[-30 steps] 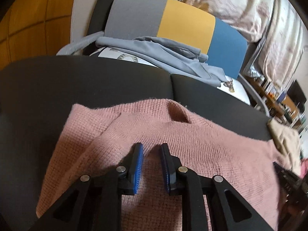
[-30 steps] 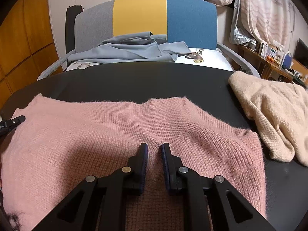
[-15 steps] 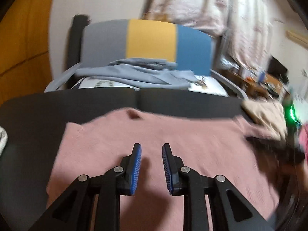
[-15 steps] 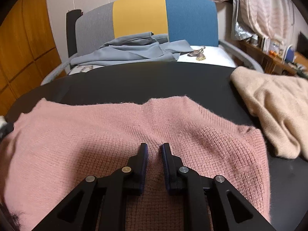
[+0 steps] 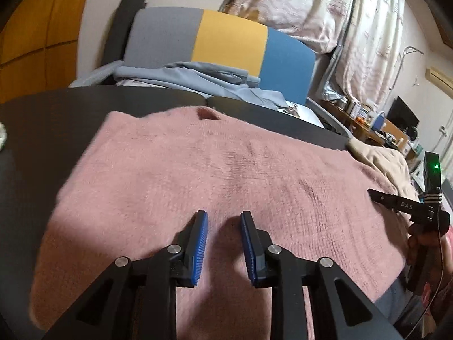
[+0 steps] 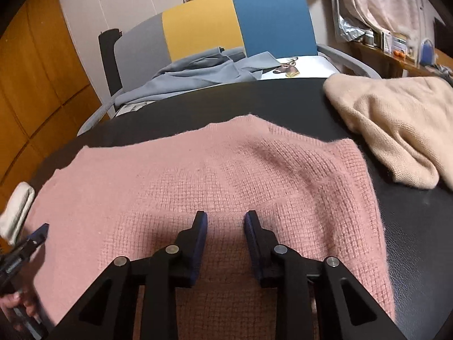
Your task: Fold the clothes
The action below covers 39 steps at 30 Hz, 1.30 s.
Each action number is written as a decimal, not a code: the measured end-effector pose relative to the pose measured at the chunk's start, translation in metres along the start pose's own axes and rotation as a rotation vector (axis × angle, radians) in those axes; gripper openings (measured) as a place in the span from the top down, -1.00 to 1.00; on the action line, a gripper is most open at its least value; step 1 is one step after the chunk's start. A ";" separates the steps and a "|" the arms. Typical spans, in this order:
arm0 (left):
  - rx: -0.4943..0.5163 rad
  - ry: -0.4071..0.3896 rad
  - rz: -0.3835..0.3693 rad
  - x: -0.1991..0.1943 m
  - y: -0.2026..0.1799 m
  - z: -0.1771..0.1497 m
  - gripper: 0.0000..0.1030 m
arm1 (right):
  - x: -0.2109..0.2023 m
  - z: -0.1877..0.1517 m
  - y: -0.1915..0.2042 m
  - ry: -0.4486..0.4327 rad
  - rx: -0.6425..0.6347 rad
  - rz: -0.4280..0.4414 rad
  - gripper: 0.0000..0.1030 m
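Observation:
A pink knit sweater [image 5: 198,175] lies spread flat on the black table [image 5: 51,119]; it also shows in the right wrist view [image 6: 215,175]. My left gripper [image 5: 223,218] hovers over the sweater's near left part, jaws open and empty. My right gripper [image 6: 225,218] hovers over its near right part, jaws open and empty. The right gripper shows at the right edge of the left wrist view [image 5: 407,206]. The left gripper's tip shows at the left edge of the right wrist view [image 6: 36,235].
A beige knit garment [image 6: 396,130] lies on the table right of the sweater. A chair with a grey, yellow and blue back [image 6: 226,22] stands behind the table, with a grey garment [image 6: 203,68] on it. A white cloth [image 6: 14,212] sits at the table's left edge.
Both grippers' jaws have opened wider. The left gripper has pulled back and swung right, so more of the sweater shows. The right gripper has tilted a little and backed off.

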<state>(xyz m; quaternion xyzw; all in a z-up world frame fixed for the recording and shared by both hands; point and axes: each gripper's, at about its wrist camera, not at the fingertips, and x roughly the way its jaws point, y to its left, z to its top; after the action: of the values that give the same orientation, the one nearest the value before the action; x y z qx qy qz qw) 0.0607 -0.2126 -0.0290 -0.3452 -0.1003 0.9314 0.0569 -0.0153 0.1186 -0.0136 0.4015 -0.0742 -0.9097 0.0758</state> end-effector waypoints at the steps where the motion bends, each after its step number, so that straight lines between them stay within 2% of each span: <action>1: 0.005 -0.010 0.033 -0.007 0.003 -0.004 0.53 | 0.000 0.000 0.000 -0.001 -0.004 0.000 0.46; 7: -0.100 -0.065 0.133 -0.053 0.062 -0.036 0.53 | 0.000 -0.001 -0.003 -0.005 0.003 0.015 0.46; 9: -0.174 -0.092 0.106 -0.069 0.084 -0.044 0.59 | 0.000 -0.002 -0.001 -0.006 -0.005 0.009 0.45; 13: -0.296 -0.160 0.072 -0.097 0.112 -0.050 0.54 | -0.013 -0.001 0.004 -0.011 -0.004 0.019 0.38; 14: -0.304 -0.170 0.046 -0.100 0.118 -0.049 0.53 | -0.020 -0.001 0.007 -0.019 0.005 0.031 0.27; 15: -0.298 -0.171 0.023 -0.099 0.122 -0.047 0.51 | -0.026 -0.002 0.010 -0.029 0.013 0.053 0.20; 20: -0.197 -0.081 -0.140 -0.083 0.120 -0.034 0.46 | -0.048 -0.017 0.046 -0.003 -0.083 0.249 0.19; 22: -0.160 -0.012 -0.147 -0.068 0.114 -0.033 0.46 | -0.045 -0.028 0.064 0.033 -0.150 0.273 0.19; 24: -0.143 0.012 -0.141 -0.060 0.113 -0.033 0.48 | -0.034 -0.038 0.073 0.071 -0.173 0.257 0.19; 25: -0.146 0.027 -0.137 -0.060 0.115 -0.031 0.56 | -0.029 -0.042 0.075 0.087 -0.173 0.244 0.19; 26: -0.153 0.042 -0.133 -0.062 0.117 -0.029 0.89 | -0.025 -0.043 0.074 0.091 -0.161 0.237 0.19; 28: -0.166 0.074 -0.126 -0.064 0.121 -0.023 0.92 | -0.023 -0.042 0.071 0.088 -0.131 0.242 0.19; 29: -0.134 0.086 -0.094 -0.067 0.120 -0.020 0.92 | -0.021 -0.042 0.070 0.087 -0.116 0.245 0.19; 32: 0.060 0.147 0.070 -0.064 0.109 -0.023 0.88 | -0.020 -0.043 0.071 0.079 -0.129 0.235 0.19; 34: 0.125 0.137 0.103 -0.066 0.099 -0.024 0.87 | -0.020 -0.047 0.074 0.059 -0.152 0.217 0.18; 36: 0.159 0.107 0.118 -0.069 0.086 -0.019 0.83 | -0.023 -0.050 0.075 0.045 -0.162 0.207 0.15; 38: 0.182 0.033 0.149 -0.078 0.070 -0.012 0.81 | -0.031 -0.049 0.075 0.039 -0.162 0.221 0.11; 39: 0.188 -0.007 0.167 -0.081 0.062 -0.008 0.71 | -0.039 -0.047 0.070 0.034 -0.145 0.249 0.07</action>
<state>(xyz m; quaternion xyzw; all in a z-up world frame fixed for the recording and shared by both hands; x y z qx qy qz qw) 0.1249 -0.2862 0.0025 -0.3423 0.0165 0.9394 0.0110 0.0508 0.0543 -0.0033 0.3979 -0.0563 -0.8894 0.2180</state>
